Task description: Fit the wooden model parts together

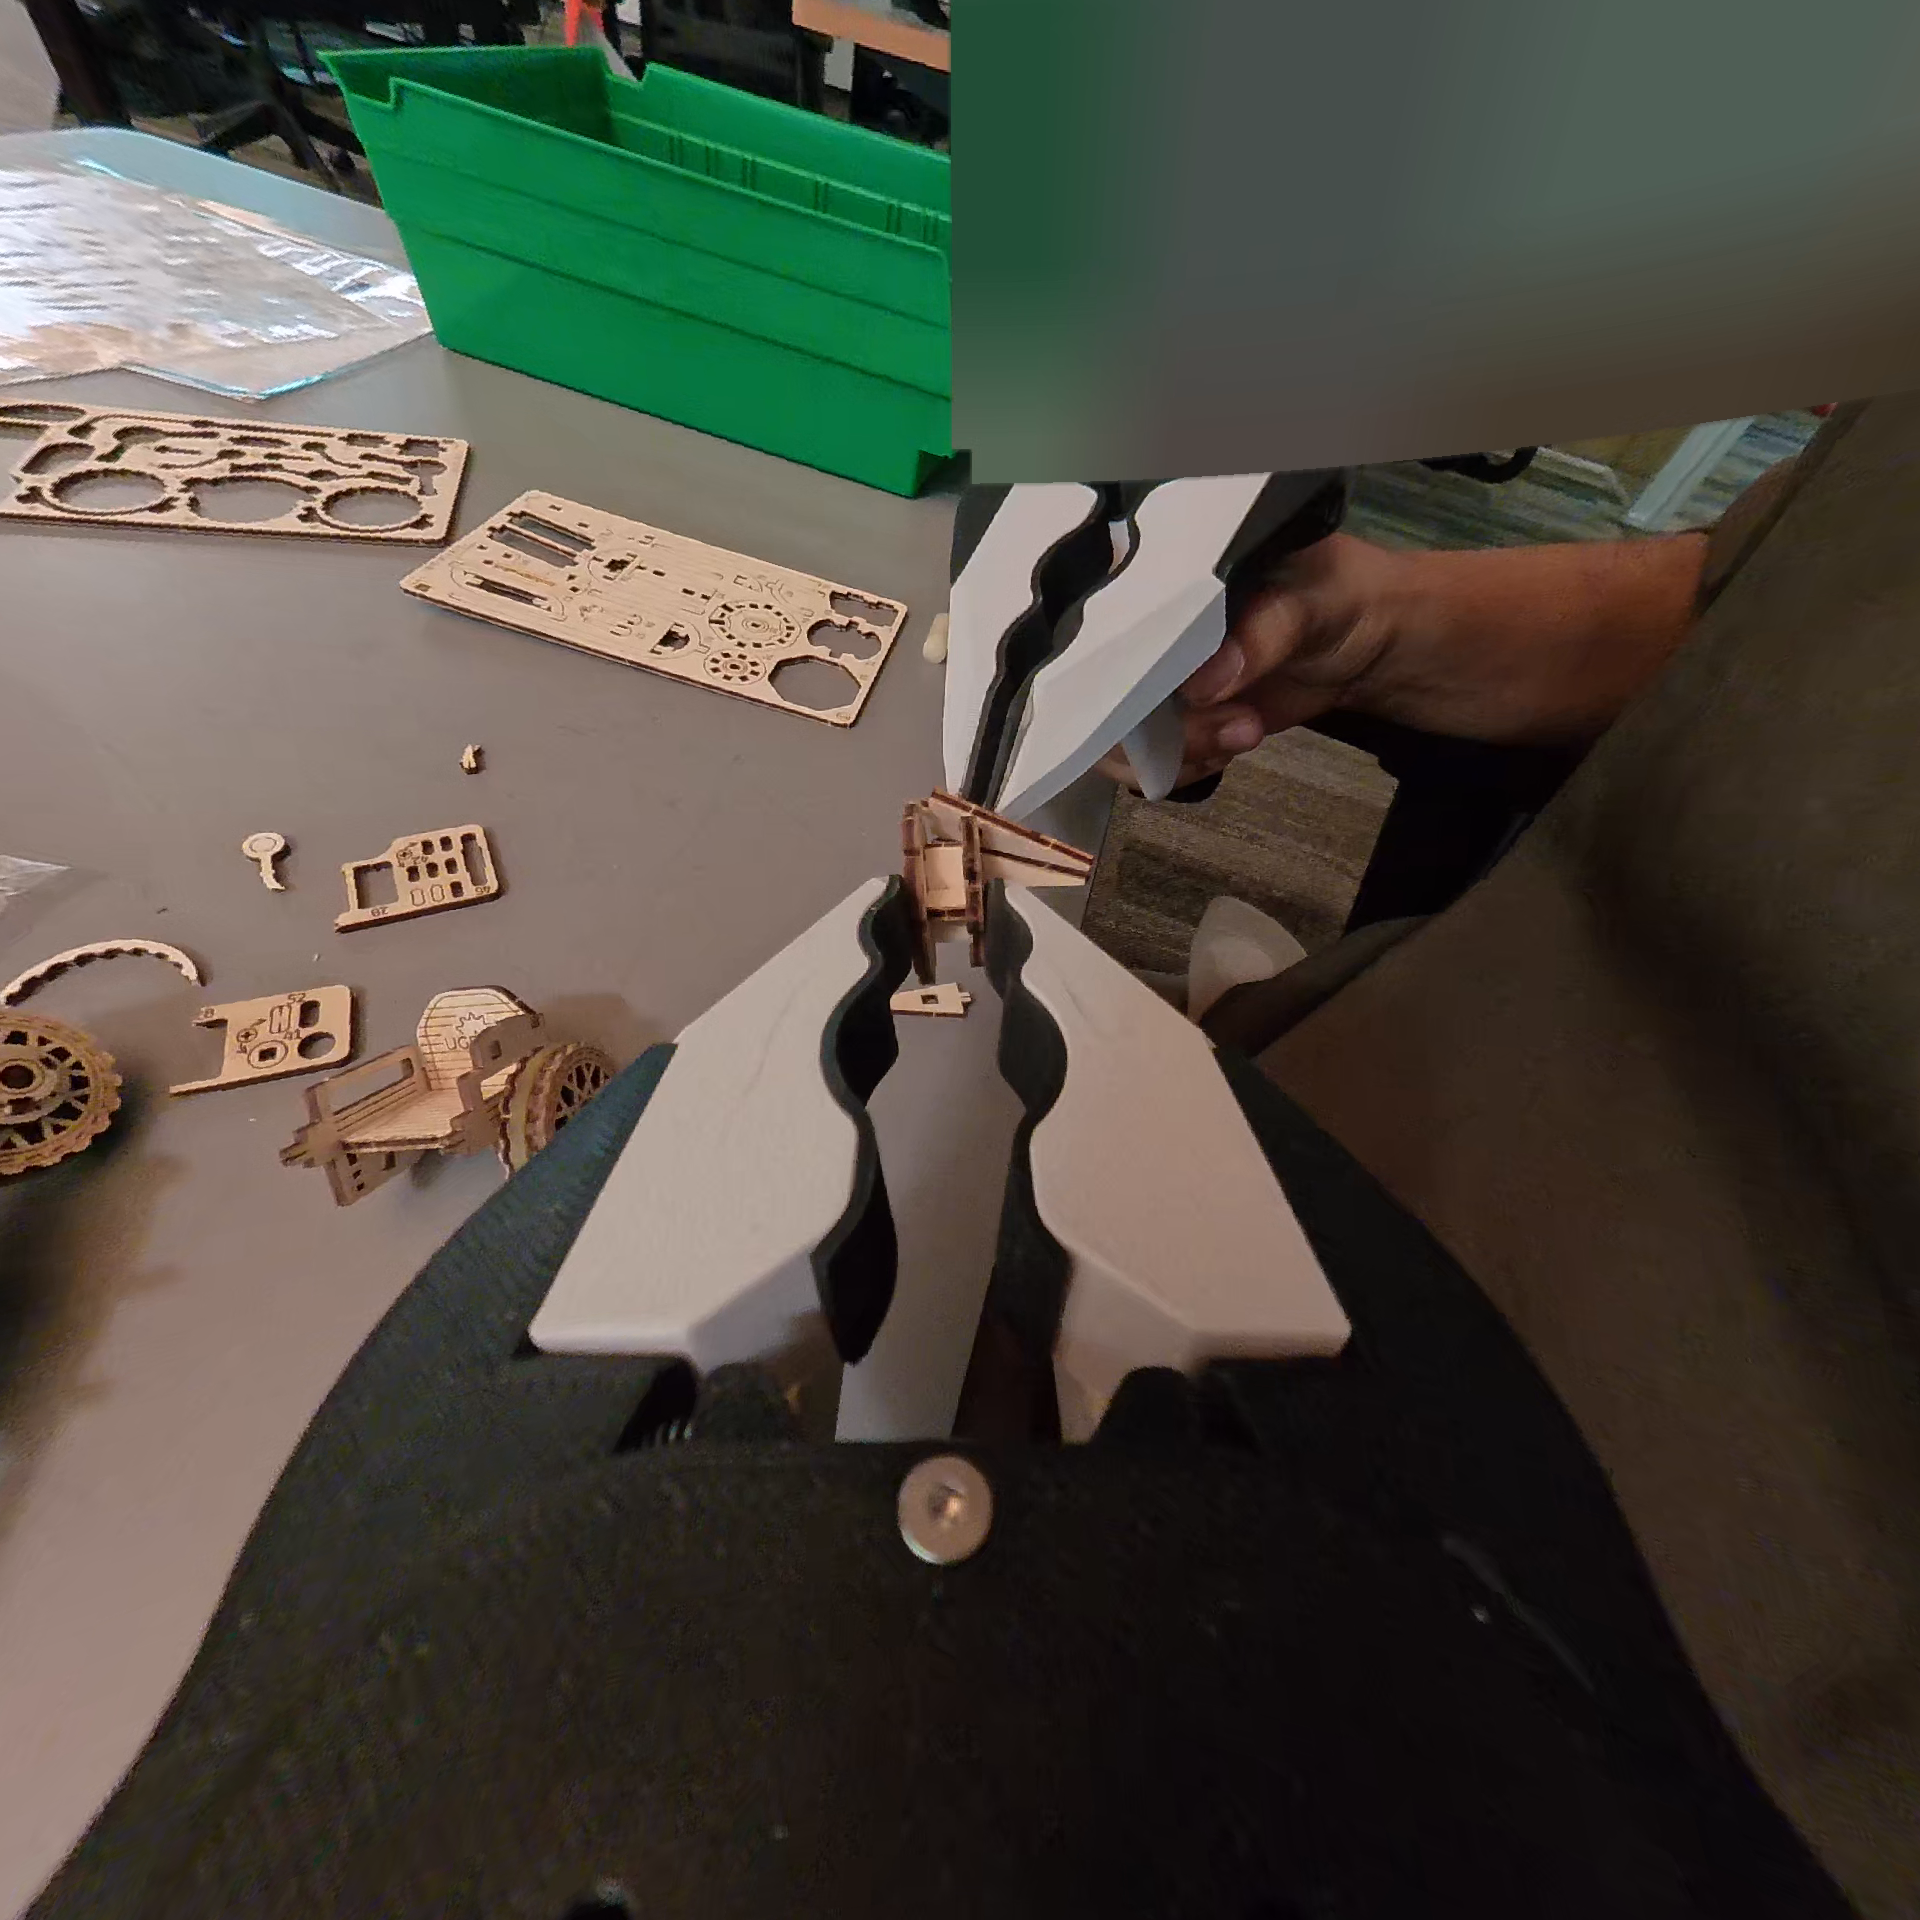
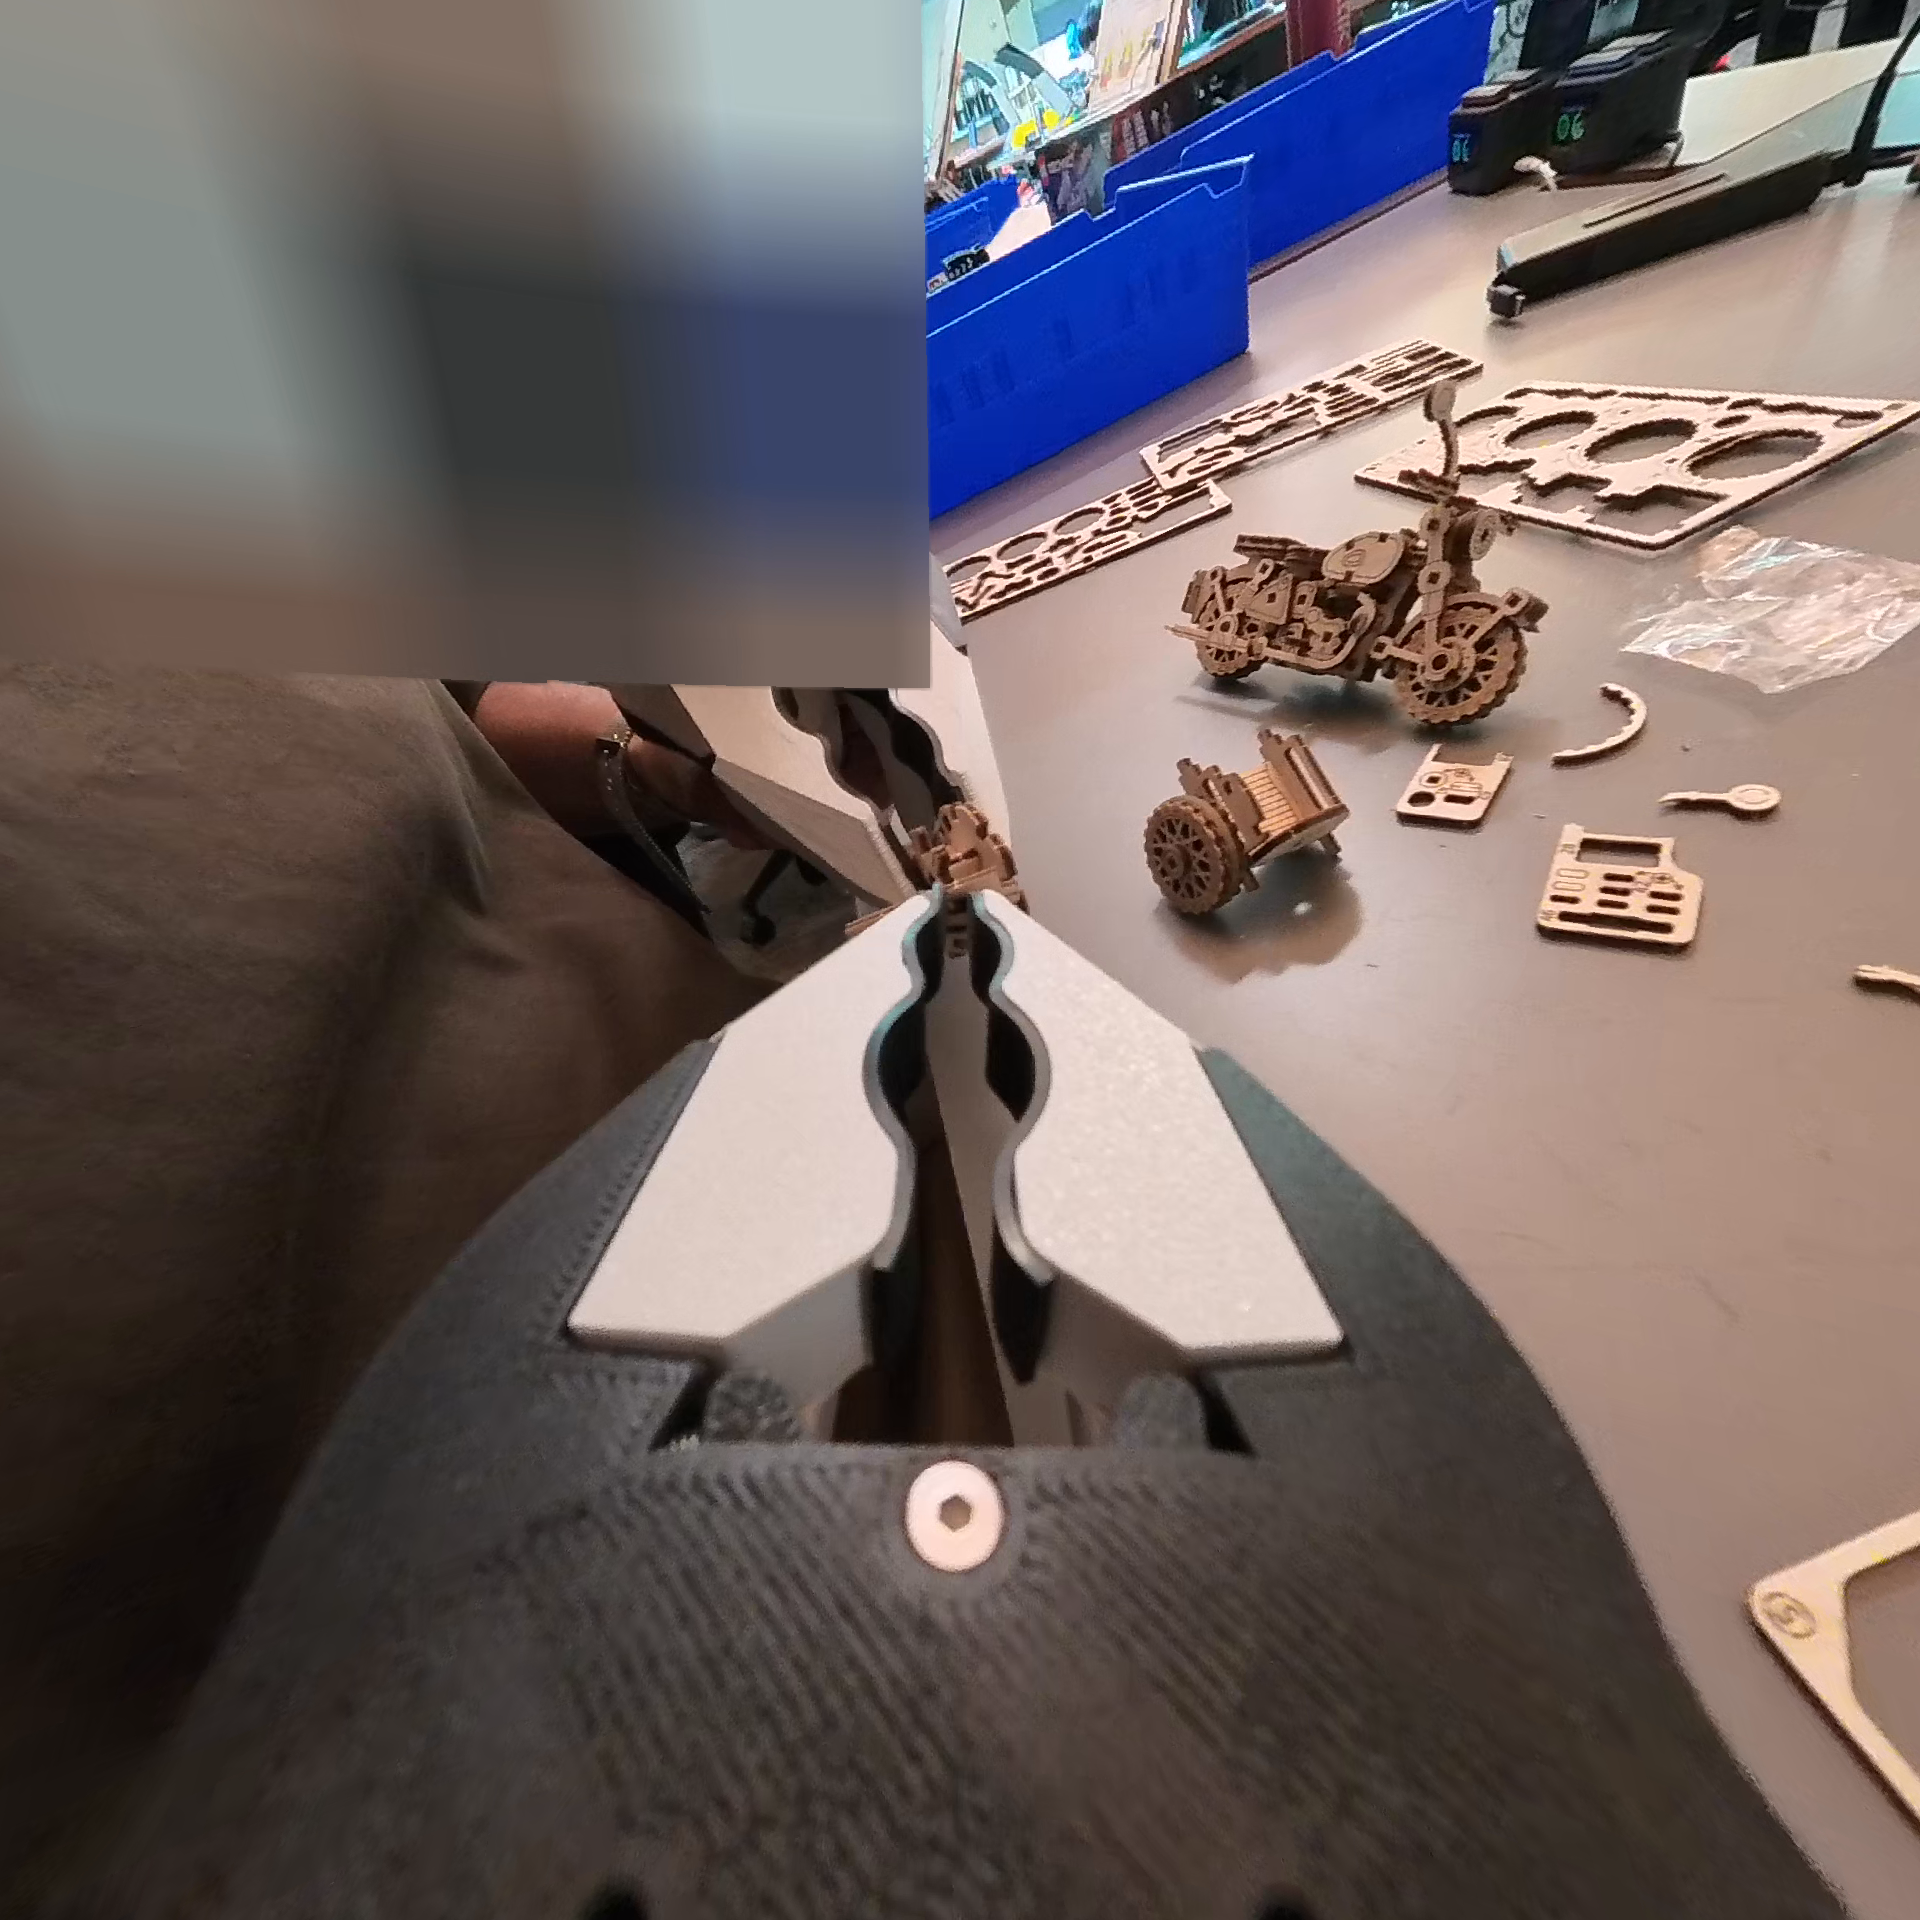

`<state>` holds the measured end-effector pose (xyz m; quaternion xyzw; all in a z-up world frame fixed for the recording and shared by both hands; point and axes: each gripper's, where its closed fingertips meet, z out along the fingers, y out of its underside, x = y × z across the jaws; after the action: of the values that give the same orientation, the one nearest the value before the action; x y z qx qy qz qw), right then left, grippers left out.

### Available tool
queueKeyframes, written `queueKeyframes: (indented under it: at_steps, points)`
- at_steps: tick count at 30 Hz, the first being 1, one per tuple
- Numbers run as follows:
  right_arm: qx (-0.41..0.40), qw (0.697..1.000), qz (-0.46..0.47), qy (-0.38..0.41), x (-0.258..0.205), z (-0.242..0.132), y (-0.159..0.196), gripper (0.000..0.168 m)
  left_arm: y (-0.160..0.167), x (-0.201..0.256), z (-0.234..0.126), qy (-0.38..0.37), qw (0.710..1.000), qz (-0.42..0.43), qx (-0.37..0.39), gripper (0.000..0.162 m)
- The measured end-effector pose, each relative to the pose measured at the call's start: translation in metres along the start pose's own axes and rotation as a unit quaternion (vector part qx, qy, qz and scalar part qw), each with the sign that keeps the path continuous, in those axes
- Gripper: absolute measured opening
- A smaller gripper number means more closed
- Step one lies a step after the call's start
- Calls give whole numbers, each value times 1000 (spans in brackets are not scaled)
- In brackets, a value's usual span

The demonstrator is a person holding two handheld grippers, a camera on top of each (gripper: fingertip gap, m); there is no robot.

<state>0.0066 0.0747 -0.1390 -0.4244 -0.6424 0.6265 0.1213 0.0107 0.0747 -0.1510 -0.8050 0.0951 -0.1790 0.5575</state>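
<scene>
A small wooden sub-assembly [image 1: 943,868] is held in the air over the table's near edge, between both grippers. My left gripper [image 1: 948,899] is shut on its lower frame. My right gripper [image 2: 956,902] is nearly closed on a thin slatted part of the same sub-assembly [image 2: 961,857]. In the left wrist view the right gripper [image 1: 987,800] comes down from above onto the slatted wing [image 1: 1039,847]. In the right wrist view the left gripper [image 2: 883,810] shows just beyond the piece. A small loose wooden piece [image 1: 930,1003] lies on the table below.
On the grey table [image 1: 644,831] stand a wooden sidecar [image 1: 436,1091], a wooden motorcycle [image 2: 1361,623], a loose wheel [image 1: 42,1091], small cut parts [image 1: 421,878] and punched sheets [image 1: 655,603]. A green bin [image 1: 665,260] and blue bins [image 2: 1091,332] stand behind. A person's torso [image 1: 1662,1039] is close.
</scene>
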Motion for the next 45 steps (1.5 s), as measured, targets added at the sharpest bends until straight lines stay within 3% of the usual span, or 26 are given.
queueKeyframes:
  at_steps: [9,10,11,13,16,21,24,28,31,34,37,40,43,45]
  points:
    - [0,1000,-7,23,3,3,-5,1,-3,-7,-2,-12,1000,17,-4,11]
    - [5,1000,-4,12,0,3,-9,4,-7,-7,-4,-8,1000,13,3,11]
    - [12,1000,1,-5,-4,1,-13,20,-8,-8,-4,-7,1000,13,3,11]
    - [42,999,2,-1,-4,-3,-24,27,-6,-9,-4,-13,1000,21,2,12]
    - [62,998,-8,13,2,-9,-29,27,-10,-11,-6,-24,999,40,19,11]
    - [74,997,35,-9,0,-3,-26,17,-16,-7,-8,-64,986,147,39,12]
    - [39,999,6,7,-2,4,-17,25,-18,-9,-9,-72,986,142,45,12]
    - [68,997,25,22,6,-4,-26,28,-20,-23,-14,-99,986,123,58,11]
    - [81,994,67,32,18,-6,-24,28,-26,-17,-16,-33,994,20,101,11]
    - [99,988,121,2,18,-2,-25,32,-34,-10,-18,70,979,-128,142,10]
    - [135,960,223,-98,3,-1,-32,36,-37,-8,-19,90,974,-141,151,11]
    - [160,919,301,-198,-10,-4,-38,29,-41,2,-20,134,963,-167,164,11]
    - [162,895,324,-259,-22,-7,-43,30,-47,8,-22,194,936,-231,183,11]
    - [168,903,303,-254,-26,-7,-46,31,-51,8,-24,221,916,-270,200,10]
